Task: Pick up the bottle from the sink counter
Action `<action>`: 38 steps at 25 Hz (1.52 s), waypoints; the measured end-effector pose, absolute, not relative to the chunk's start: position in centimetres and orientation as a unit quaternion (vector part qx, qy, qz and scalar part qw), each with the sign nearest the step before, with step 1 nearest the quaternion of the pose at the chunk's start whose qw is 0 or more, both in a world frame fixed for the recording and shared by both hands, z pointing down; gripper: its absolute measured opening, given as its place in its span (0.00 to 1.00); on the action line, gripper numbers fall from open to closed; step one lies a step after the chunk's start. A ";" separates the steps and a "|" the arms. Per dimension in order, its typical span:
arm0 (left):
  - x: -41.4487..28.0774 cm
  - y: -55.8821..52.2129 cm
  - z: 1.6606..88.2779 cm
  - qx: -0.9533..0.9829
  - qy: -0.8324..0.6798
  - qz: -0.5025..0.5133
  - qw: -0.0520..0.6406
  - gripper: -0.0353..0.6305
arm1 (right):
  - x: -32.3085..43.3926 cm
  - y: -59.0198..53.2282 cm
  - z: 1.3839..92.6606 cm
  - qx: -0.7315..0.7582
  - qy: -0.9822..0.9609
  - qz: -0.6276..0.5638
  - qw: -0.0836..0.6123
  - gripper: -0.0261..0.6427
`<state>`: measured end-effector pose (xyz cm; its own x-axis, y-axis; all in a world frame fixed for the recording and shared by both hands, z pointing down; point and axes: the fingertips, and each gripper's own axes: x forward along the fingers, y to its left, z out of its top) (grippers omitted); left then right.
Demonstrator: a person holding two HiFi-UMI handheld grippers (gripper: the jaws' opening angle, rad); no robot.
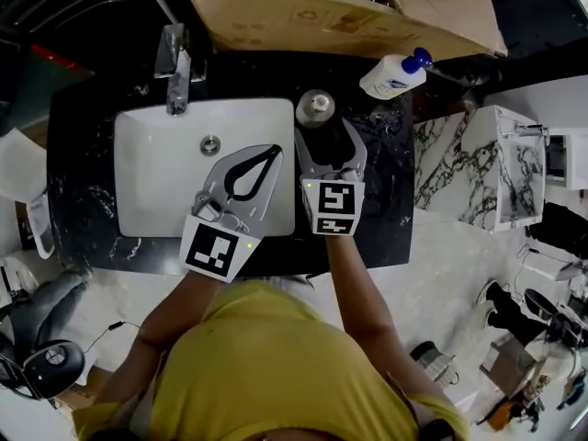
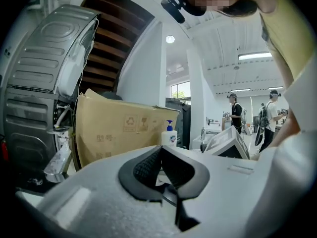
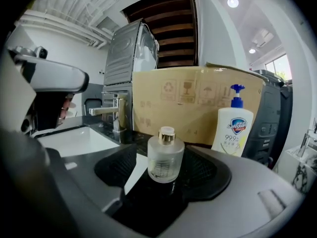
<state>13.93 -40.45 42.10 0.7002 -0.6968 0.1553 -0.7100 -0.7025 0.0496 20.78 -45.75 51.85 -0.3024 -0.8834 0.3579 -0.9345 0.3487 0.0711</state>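
Note:
A small frosted glass bottle (image 1: 316, 108) with a metal cap stands upright on the black counter (image 1: 83, 145), just right of the basin's back corner. My right gripper (image 1: 329, 145) is open right in front of it. In the right gripper view the bottle (image 3: 166, 155) stands between the far ends of the jaws, and the pads (image 3: 115, 168) on both sides are clear of the glass. My left gripper (image 1: 274, 152) hovers over the white basin (image 1: 161, 168), its jaws shut tip to tip on nothing; the left gripper view shows that gripper (image 2: 161, 150) the same way.
A chrome faucet (image 1: 176, 67) stands behind the basin. A cardboard box (image 1: 322, 12) leans along the back wall. A white soap pump bottle (image 1: 393, 74) sits at the counter's back right. A marble-patterned block (image 1: 487, 163) stands right of the counter. Two people (image 2: 237, 114) are far off.

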 end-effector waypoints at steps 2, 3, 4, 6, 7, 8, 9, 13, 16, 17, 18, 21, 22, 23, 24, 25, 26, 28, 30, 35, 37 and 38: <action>14.1 -41.0 42.8 0.919 -0.383 0.066 0.061 0.06 | 21.0 -46.6 52.5 0.569 -0.800 0.083 0.173 0.48; 14.1 -41.3 43.1 0.918 -0.384 0.067 0.065 0.06 | 21.1 -47.1 52.8 0.569 -0.799 0.087 0.176 0.49; 14.1 -41.5 43.4 0.918 -0.385 0.068 0.068 0.06 | 21.1 -47.5 53.1 0.568 -0.798 0.091 0.178 0.49; 14.0 -41.9 43.9 0.917 -0.386 0.072 0.073 0.06 | 20.9 -48.2 53.8 0.563 -0.799 0.099 0.186 0.51; 14.0 -42.0 44.0 0.916 -0.386 0.074 0.075 0.06 | 20.8 -48.4 54.1 0.560 -0.800 0.102 0.189 0.52; 13.9 -42.1 44.2 0.916 -0.387 0.075 0.078 0.06 | 20.7 -48.7 54.3 0.558 -0.801 0.105 0.192 0.52; 13.8 -42.2 44.3 0.915 -0.388 0.076 0.080 0.06 | 20.6 -49.0 54.6 0.557 -0.800 0.108 0.194 0.53; 13.3 -42.3 44.5 0.912 -0.394 0.076 0.084 0.06 | 20.9 -49.8 55.6 0.564 -0.794 0.116 0.197 0.53; 12.8 -42.2 44.5 0.910 -0.398 0.075 0.085 0.06 | 20.6 -50.3 55.4 0.563 -0.794 0.114 0.197 0.53; 12.6 -42.2 44.5 0.910 -0.400 0.076 0.084 0.06 | 20.6 -50.3 55.4 0.563 -0.795 0.114 0.197 0.52; 12.5 -42.1 44.4 0.909 -0.400 0.077 0.084 0.06 | 20.7 -50.3 55.5 0.563 -0.795 0.114 0.197 0.52; 12.2 -41.9 44.3 0.909 -0.401 0.078 0.082 0.06 | 20.8 -50.3 55.3 0.563 -0.796 0.111 0.191 0.52; 12.1 -41.8 44.3 0.909 -0.401 0.078 0.082 0.06 | 20.8 -50.2 55.0 0.563 -0.797 0.109 0.189 0.52; 12.0 -41.7 44.3 0.909 -0.402 0.078 0.083 0.06 | 20.8 -50.1 54.6 0.564 -0.798 0.105 0.186 0.52; 11.9 -41.6 44.2 0.908 -0.403 0.076 0.083 0.06 | 20.7 -50.0 54.0 0.564 -0.799 0.101 0.182 0.52; 11.8 -41.5 44.1 0.908 -0.403 0.075 0.083 0.06 | 20.6 -49.8 53.4 0.564 -0.800 0.096 0.179 0.52; 11.7 -41.4 43.9 0.908 -0.404 0.073 0.082 0.06 | 20.5 -49.5 52.7 0.565 -0.801 0.092 0.176 0.52; 11.6 -41.1 43.5 0.909 -0.403 0.070 0.077 0.06 | 20.2 -48.9 51.3 0.566 -0.802 0.083 0.170 0.52; 11.6 -40.8 43.0 0.910 -0.402 0.066 0.071 0.06 | 20.2 -48.1 49.8 0.570 -0.802 0.077 0.165 0.52; 11.5 -39.9 41.5 0.914 -0.399 0.051 0.058 0.06 | 20.5 -45.3 45.7 0.589 -0.792 0.068 0.149 0.52; 11.4 -39.4 40.8 0.914 -0.399 0.045 0.052 0.06 | 20.7 -44.0 44.0 0.597 -0.787 0.064 0.141 0.52; 11.4 -39.2 40.4 0.914 -0.400 0.042 0.049 0.06 | 20.7 -43.4 43.2 0.601 -0.785 0.062 0.136 0.52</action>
